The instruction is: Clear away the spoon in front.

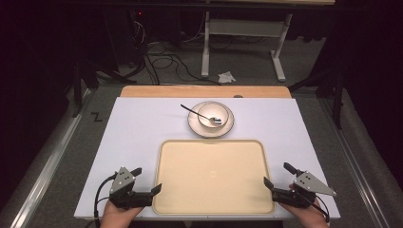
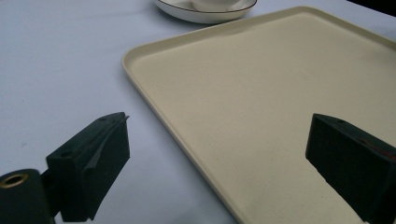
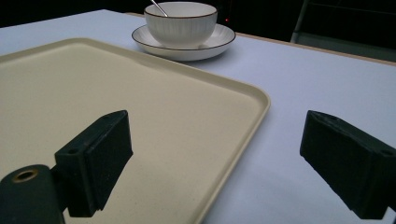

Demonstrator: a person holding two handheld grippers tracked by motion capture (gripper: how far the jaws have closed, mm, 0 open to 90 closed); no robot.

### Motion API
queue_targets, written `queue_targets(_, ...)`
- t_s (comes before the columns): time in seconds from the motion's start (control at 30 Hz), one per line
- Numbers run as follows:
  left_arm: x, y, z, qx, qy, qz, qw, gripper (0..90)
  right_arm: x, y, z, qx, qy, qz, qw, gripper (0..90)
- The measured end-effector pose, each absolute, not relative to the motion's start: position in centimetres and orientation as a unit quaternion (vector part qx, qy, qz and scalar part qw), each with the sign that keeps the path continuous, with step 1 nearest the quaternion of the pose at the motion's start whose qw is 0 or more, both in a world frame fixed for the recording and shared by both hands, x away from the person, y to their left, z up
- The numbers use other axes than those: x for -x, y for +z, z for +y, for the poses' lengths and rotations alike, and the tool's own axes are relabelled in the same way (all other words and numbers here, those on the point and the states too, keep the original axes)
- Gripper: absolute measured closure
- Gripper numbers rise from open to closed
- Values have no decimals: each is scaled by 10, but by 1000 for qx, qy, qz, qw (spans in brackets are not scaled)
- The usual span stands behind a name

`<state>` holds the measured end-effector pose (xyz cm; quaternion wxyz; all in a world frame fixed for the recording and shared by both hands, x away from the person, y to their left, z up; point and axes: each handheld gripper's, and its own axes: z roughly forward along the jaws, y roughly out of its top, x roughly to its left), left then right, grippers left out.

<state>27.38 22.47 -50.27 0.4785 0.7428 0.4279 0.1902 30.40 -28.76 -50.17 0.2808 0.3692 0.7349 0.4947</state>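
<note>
Your left gripper [image 1: 145,182] sits at the near left corner of the cream tray [image 1: 214,156], its jaws wide apart with one over the tray's left rim and the other over the white table [image 1: 138,128]; it holds nothing. Your right gripper [image 1: 279,175] mirrors it at the near right corner, jaws also spread and empty, straddling the tray's right rim. The tray lies bare in the middle of the table, just in front of you. Beyond its far edge, just apart from it, stands the plate [image 1: 210,126] with the bowl [image 1: 213,114] on it, and a spoon [image 1: 199,113] rests in the bowl with its handle pointing far left. This looks like the very start: nothing is gripped yet. If you mean to lift the tray, lower both grippers onto the side rims and close evenly; if the dishes go on it, reach forward past the far rim first.
</note>
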Motion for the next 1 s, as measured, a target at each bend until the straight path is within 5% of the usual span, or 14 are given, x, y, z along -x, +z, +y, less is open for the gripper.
queue_targets(1.0, -306, -476, 209, -718, 187, 449, 499, 1, -304, -502, -289, -369, 494, 735, 282, 99)
